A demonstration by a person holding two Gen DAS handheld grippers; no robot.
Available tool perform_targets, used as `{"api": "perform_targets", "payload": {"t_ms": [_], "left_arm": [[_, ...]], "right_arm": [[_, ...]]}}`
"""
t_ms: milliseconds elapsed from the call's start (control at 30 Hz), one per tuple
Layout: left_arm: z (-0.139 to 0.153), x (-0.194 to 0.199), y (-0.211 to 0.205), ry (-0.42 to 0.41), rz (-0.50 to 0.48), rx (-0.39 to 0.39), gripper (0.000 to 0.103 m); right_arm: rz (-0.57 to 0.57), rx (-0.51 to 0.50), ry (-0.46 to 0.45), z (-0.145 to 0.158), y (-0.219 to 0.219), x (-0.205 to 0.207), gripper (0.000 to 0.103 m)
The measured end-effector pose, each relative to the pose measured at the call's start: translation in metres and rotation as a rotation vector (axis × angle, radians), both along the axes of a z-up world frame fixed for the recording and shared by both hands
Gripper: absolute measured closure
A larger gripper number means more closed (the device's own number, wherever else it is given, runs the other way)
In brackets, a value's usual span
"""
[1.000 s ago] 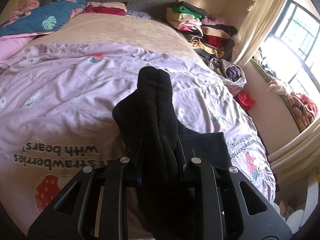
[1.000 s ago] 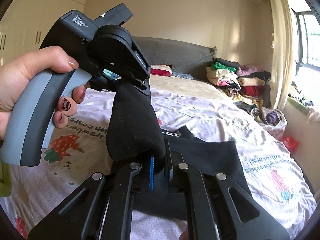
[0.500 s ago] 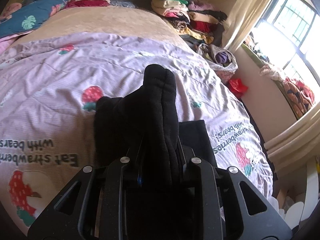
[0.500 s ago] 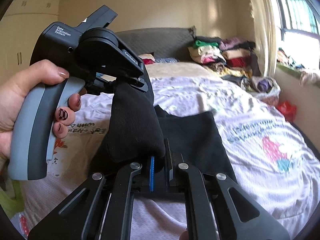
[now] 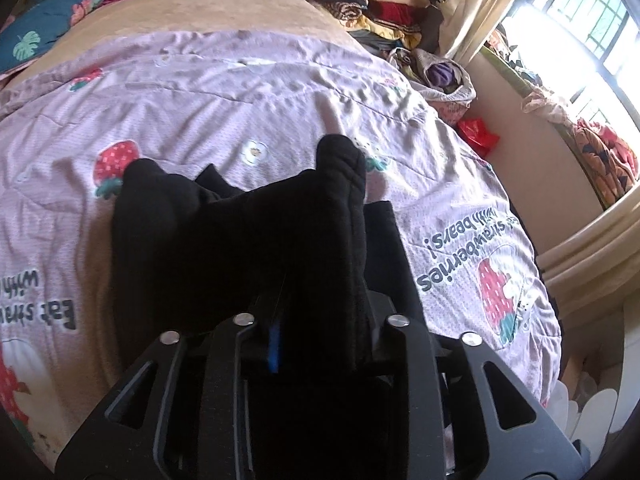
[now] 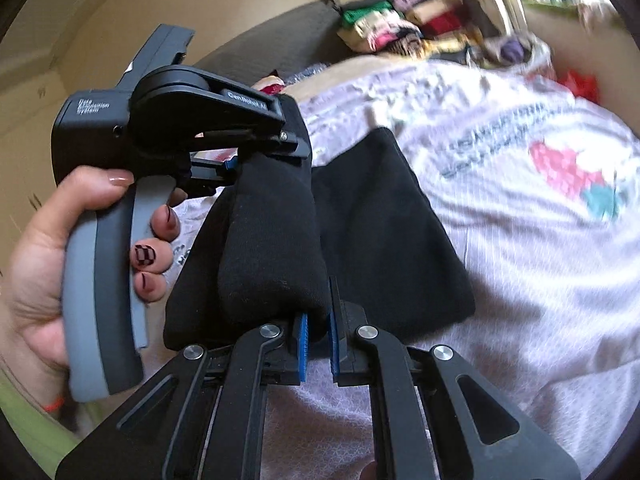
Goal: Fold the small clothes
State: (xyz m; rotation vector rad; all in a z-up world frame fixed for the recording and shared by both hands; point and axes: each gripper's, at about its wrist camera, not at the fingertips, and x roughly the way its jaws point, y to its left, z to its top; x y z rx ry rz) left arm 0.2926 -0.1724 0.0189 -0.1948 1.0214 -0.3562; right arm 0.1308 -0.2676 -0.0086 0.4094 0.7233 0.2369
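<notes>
A black garment (image 5: 240, 240) lies partly on the lilac strawberry quilt (image 5: 240, 100), with its upper folds lifted by both grippers. My left gripper (image 5: 316, 320) has thick black cloth between its jaws, which are opening. In the right wrist view the left gripper (image 6: 292, 148) sits in a person's hand (image 6: 36, 280), and the garment (image 6: 380, 232) still hangs from its tips. My right gripper (image 6: 318, 332) is shut on a rolled fold of the same cloth, its blue pads pinching it just above the quilt (image 6: 540, 240).
A pile of folded clothes (image 5: 380, 0) and a bag of laundry (image 5: 444, 76) stand at the bed's far right. Patterned pillows (image 5: 40, 28) lie at the far left. A window (image 5: 592, 20) and a curtain are on the right, with the bed's edge below them.
Both grippers have come down toward the bed with the black garment, and more of it rests on the quilt. The left jaws stand wider. The right wrist view has rolled.
</notes>
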Motion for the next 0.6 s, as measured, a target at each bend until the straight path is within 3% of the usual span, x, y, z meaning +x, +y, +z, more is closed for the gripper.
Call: {"api": "perform_targets", "payload": {"t_ms": [67, 100, 167, 300, 367, 467, 500, 600], "left_arm": [[-0.002, 0.003, -0.007, 0.001, -0.011, -0.02, 0.066], [-0.003, 0.004, -0.009, 0.004, -0.014, -0.038, 0.049], [-0.005, 0.008, -0.012, 0.026, -0.024, -0.103, 0.027], [0.003, 0.0, -0.002, -0.005, -0.008, -0.163, 0.027], [0.008, -0.006, 0.01, -0.028, 0.017, -0.152, 0.027], [0.012, -0.023, 0.032, -0.081, 0.056, -0.051, 0.027], [0.012, -0.029, 0.038, -0.1, 0.065, -0.014, 0.027], [0.01, -0.045, 0.059, -0.155, 0.115, 0.084, 0.027]], "right_arm": [[-0.01, 0.053, 0.025, -0.004, -0.007, 0.0, 0.094], [-0.02, 0.08, 0.036, -0.006, -0.012, 0.0, 0.093], [-0.036, 0.109, 0.051, -0.007, -0.018, -0.004, 0.091], [-0.061, 0.187, 0.119, -0.018, -0.037, -0.008, 0.081], [-0.059, 0.231, 0.129, -0.018, -0.042, -0.013, 0.078], [-0.015, 0.249, 0.116, -0.006, -0.044, -0.02, 0.059], [-0.009, 0.257, 0.094, 0.001, -0.046, -0.023, 0.045], [-0.027, 0.251, 0.023, 0.028, -0.057, -0.02, 0.043]]}}
